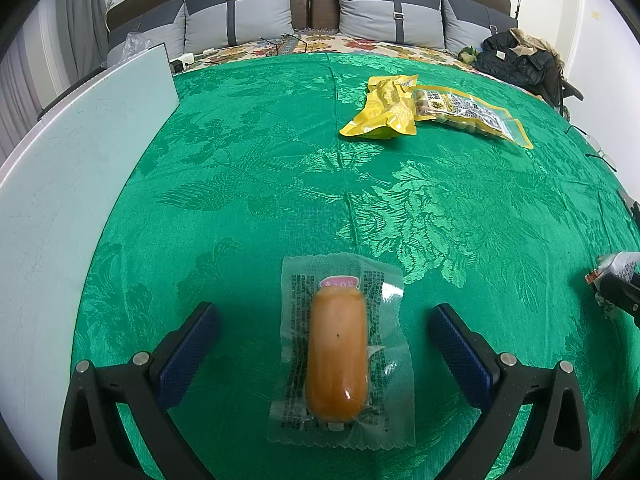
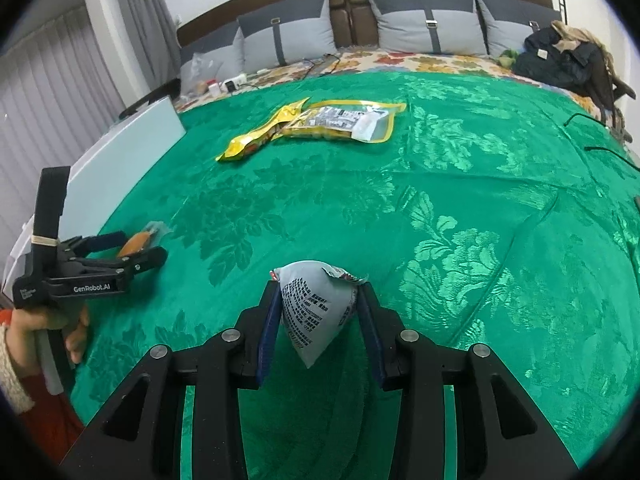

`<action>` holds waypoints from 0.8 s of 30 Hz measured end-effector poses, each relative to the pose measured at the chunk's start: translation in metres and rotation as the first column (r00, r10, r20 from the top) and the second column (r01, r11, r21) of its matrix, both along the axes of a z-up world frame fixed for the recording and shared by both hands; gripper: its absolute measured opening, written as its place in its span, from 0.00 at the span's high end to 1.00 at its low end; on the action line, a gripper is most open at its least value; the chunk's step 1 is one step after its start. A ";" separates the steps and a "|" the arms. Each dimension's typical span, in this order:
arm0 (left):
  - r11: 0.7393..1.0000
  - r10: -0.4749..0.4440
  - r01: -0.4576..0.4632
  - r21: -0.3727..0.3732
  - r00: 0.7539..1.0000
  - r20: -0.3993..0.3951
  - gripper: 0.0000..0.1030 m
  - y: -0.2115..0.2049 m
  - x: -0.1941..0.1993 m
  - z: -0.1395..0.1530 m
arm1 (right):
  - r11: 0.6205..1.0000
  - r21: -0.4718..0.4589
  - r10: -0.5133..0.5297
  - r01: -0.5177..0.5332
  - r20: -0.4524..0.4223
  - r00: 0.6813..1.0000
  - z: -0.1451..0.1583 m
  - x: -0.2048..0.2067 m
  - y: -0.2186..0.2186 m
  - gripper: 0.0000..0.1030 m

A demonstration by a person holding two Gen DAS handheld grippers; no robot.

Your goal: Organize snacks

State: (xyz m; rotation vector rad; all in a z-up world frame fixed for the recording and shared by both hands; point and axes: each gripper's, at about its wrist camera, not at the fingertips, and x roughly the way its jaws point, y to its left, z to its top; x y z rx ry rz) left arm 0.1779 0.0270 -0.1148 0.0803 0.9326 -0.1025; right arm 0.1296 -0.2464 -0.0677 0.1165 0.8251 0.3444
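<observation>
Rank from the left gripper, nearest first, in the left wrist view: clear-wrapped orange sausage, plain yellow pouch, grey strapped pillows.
1. Clear-wrapped orange sausage: between the open left gripper fingers, untouched.
2. Plain yellow pouch: mid-cloth, right of centre.
3. Grey strapped pillows: against the headboard.

I see an emerald green cloth (image 1: 260, 184) with a woven leaf and flower pattern in a paler, shinier green. On it my left gripper (image 1: 324, 320), black with dark blue pads, frames an orange-brown sausage in a clear wrapper (image 1: 338, 354) printed with black text and a pink label. My right gripper (image 2: 318, 320), the same black and blue, holds a pale grey packet (image 2: 316, 312) with dark print. Farther off I see a bright yellow pouch (image 1: 386, 110) and a yellow-edged clear bag (image 1: 472, 116). The pillows (image 1: 240, 10) are two-tone grey.
</observation>
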 end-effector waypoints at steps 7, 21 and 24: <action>1.000 0.000 0.000 0.000 1.000 0.000 0.00 0.000 0.000 0.000 | 1.000 -0.007 0.019 -0.019 0.005 1.000 0.000 0.000 0.006 0.61; 1.000 0.009 -0.009 0.016 1.000 -0.011 0.00 -0.003 -0.001 0.000 | 1.000 0.004 0.013 -0.013 0.023 1.000 0.006 -0.001 0.001 0.61; 1.000 0.010 -0.008 0.024 0.997 -0.073 0.00 -0.004 -0.004 0.002 | 1.000 0.011 0.002 -0.003 0.030 1.000 0.009 -0.002 -0.003 0.61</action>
